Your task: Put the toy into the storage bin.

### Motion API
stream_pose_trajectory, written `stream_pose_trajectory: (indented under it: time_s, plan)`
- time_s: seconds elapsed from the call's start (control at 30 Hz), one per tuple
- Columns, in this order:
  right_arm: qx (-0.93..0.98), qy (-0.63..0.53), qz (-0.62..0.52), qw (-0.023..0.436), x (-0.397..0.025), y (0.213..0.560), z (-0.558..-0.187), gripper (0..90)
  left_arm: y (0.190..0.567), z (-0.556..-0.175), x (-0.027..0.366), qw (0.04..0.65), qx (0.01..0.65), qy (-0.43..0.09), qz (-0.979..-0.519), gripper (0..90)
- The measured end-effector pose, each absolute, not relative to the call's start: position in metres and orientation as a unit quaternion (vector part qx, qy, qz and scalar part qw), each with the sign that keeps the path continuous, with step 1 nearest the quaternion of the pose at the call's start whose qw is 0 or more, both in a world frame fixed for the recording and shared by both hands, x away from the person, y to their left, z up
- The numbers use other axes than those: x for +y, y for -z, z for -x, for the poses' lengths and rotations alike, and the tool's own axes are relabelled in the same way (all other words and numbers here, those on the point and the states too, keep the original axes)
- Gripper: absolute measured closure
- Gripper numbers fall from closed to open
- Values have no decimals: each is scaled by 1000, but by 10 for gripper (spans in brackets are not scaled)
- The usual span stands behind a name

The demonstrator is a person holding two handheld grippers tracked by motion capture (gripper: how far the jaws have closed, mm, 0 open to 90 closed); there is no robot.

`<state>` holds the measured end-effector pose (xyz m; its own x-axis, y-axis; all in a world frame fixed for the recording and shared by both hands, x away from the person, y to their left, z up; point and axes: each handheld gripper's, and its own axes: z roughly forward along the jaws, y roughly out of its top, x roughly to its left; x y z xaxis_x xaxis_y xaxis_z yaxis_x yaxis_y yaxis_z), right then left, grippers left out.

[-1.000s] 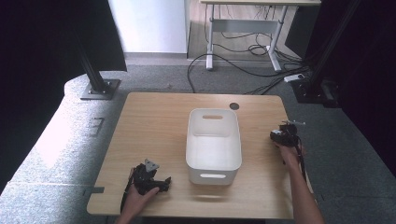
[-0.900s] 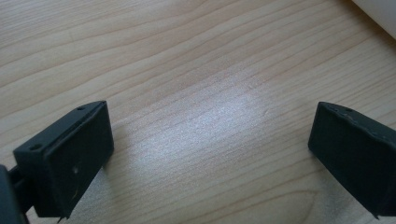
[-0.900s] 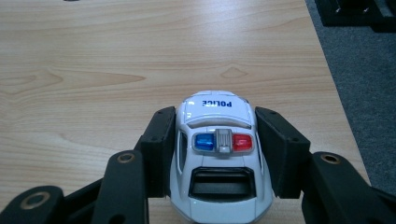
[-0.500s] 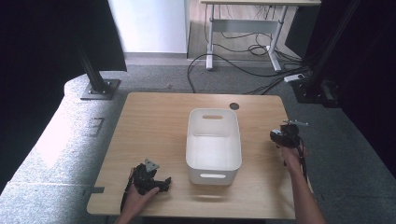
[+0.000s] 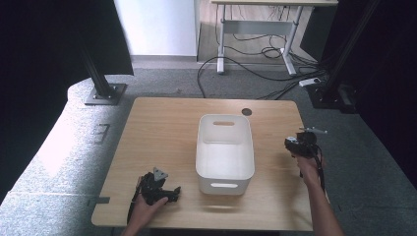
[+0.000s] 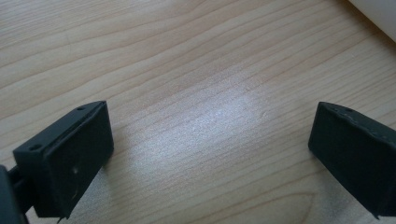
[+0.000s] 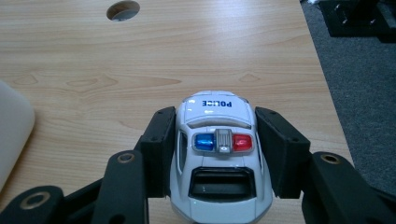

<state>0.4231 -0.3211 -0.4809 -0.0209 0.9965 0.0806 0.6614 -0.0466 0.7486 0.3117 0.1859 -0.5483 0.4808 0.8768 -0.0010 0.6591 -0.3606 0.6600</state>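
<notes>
A white toy police car (image 7: 219,158) with blue and red roof lights sits between the jaws of my right gripper (image 7: 217,122), whose pads press on both of its sides. That gripper (image 5: 298,145) is near the table's right edge, to the right of the white bin (image 5: 225,118). The car's hood points toward the far edge of the table. My left gripper (image 5: 170,192) rests low at the front left of the table, pointing toward the bin. In the left gripper view it (image 6: 210,154) stands open over bare wood with nothing between its pads.
The white handled bin (image 5: 223,186) stands in the middle of the wooden table (image 5: 162,132); I see nothing in it. A round cable hole (image 5: 246,111) lies at the far edge behind it. Grey floor, cables and a desk frame lie beyond.
</notes>
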Motion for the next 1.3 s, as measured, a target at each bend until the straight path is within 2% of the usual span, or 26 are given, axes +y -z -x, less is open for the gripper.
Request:
stream_pose_trajectory:
  time_s: [0.73,1.3]
  plan:
    - [634,-355,-634,264,-316,460,-391,502,548,-312,186,304,477,-179,-805,0]
    - [636,-375,-621,262,-297,447,-384,502,548,-312,186,304,477,-179,-805,0]
